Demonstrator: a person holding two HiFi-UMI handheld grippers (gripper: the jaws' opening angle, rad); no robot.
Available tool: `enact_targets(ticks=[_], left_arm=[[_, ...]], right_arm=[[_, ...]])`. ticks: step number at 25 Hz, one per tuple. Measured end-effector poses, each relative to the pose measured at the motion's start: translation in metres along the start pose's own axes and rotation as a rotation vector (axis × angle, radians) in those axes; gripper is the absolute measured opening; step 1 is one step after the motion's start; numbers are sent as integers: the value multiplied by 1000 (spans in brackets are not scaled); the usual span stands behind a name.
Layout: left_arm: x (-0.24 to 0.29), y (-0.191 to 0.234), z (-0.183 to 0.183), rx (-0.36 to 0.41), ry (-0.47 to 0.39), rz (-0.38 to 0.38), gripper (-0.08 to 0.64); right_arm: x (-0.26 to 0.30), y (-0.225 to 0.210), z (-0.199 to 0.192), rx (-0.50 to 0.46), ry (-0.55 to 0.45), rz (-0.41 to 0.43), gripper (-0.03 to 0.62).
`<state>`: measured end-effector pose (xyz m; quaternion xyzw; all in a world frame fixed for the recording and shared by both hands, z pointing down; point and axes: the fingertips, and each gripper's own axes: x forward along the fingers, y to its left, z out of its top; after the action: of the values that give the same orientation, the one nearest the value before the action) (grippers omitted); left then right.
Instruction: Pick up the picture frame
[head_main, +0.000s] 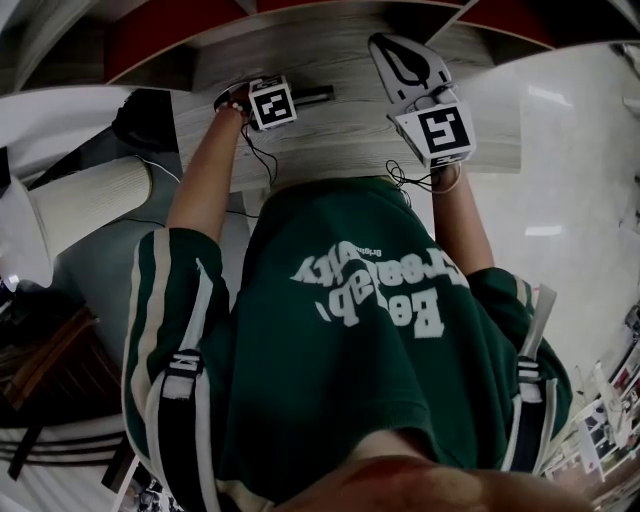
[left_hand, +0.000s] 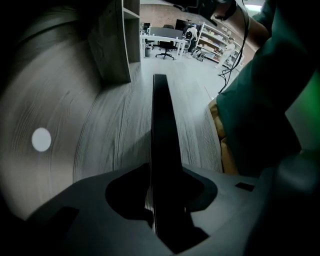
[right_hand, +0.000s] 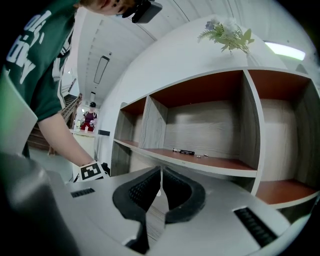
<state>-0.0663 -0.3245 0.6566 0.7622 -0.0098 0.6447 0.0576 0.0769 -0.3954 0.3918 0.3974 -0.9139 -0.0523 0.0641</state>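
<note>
The picture frame (head_main: 312, 95) is a thin black bar lying or standing edge-on on the grey wood-grain table (head_main: 340, 140). My left gripper (head_main: 262, 102) points straight down over its left end. In the left gripper view the frame (left_hand: 160, 115) runs away from me as a long black strip, its near end between the jaws of the left gripper (left_hand: 160, 172). A sliver of table shows beside the left pad, so the jaws straddle it without pressing. My right gripper (head_main: 392, 52) hovers level over the table to the right, away from the frame; its pads (right_hand: 160, 177) meet on nothing.
A grey-and-red shelf unit (right_hand: 210, 125) stands behind the table, with a pen (right_hand: 187, 152) on one shelf and a plant (right_hand: 227, 32) on top. A pale ribbed cylinder (head_main: 90, 205) lies left of the table. Cables (head_main: 262, 160) hang over the near edge.
</note>
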Motion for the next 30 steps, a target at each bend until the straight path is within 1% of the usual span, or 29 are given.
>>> enact_targets(ticks=[1, 2, 4, 7, 9, 11, 13, 16, 30], left_arm=[[4, -1, -1, 1, 5, -5, 151], [7, -1, 1, 0, -2, -9, 101], [8, 2, 4, -3, -8, -2, 94], [8, 5, 1, 2, 24, -3, 83], [7, 3, 1, 23, 38, -2, 69], [6, 5, 0, 51, 55, 25, 39], [6, 7, -2, 59, 69, 46, 35], [8, 8, -2, 63, 67, 64, 35], [9, 4, -2, 70, 59, 105, 34]], right_arm=[[0, 0, 0, -1, 0, 0, 37], [-1, 0, 0, 1, 1, -1, 37], [-1, 0, -2, 9, 3, -1, 37], [-1, 2, -3, 10, 4, 4, 37], [-2, 3, -2, 4, 6, 6, 37], [-3, 4, -1, -3, 7, 7, 37], [-3, 3, -1, -1, 7, 5, 37], [-4, 4, -3, 4, 9, 3, 37], [-7, 13, -3, 6, 4, 6, 37]])
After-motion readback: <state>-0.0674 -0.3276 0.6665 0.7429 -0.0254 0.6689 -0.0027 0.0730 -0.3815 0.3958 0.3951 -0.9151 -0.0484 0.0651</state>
